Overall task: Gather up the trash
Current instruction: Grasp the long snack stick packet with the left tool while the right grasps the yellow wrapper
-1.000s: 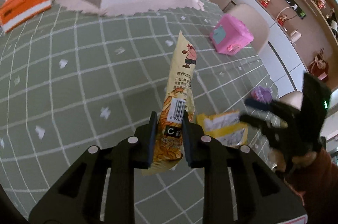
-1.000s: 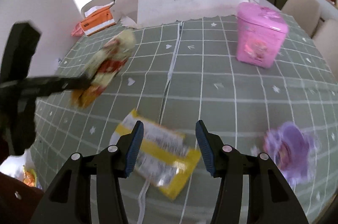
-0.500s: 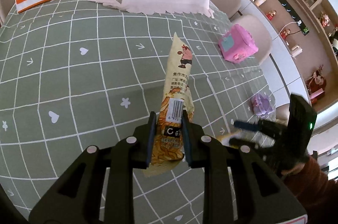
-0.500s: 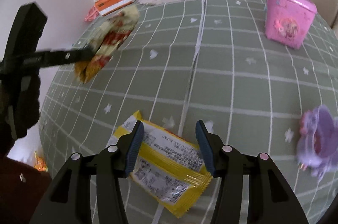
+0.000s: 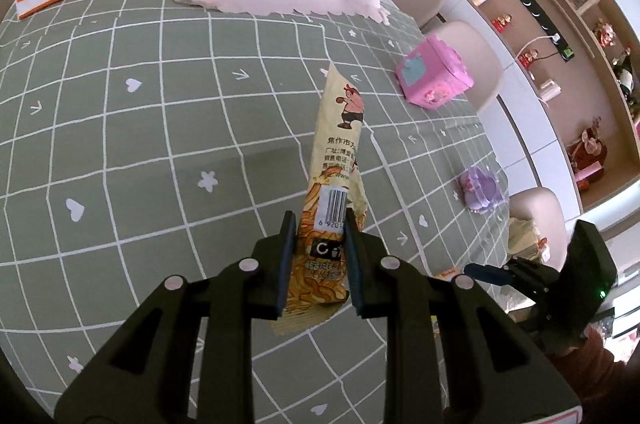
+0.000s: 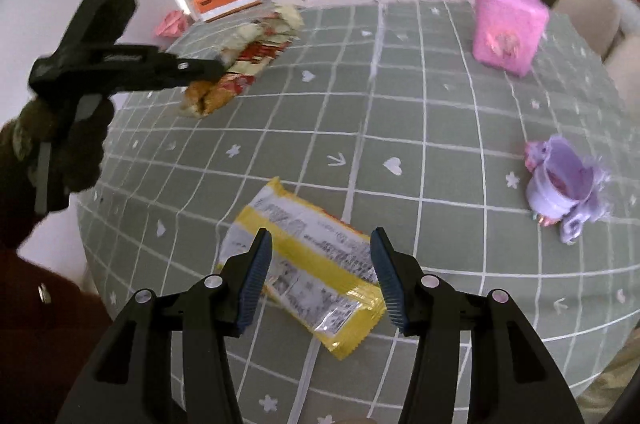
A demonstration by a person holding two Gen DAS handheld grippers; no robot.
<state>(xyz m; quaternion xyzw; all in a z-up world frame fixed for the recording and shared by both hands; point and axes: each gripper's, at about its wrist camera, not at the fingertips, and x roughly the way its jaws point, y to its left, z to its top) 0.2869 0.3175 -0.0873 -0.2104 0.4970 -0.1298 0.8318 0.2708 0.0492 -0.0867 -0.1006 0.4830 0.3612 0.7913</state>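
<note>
Risk first on the left: the left tool (image 5: 318, 256) pinches a tall noodle-snack wrapper (image 5: 338, 160) by its lower end, raised above the desk (image 5: 140, 144), and so light a film could slide out if swung. Further right, the right tool (image 6: 320, 274) hangs wide open over the yellow wrapper (image 6: 308, 268) lying flat on the desk; closing too high may only skate across it.
</note>
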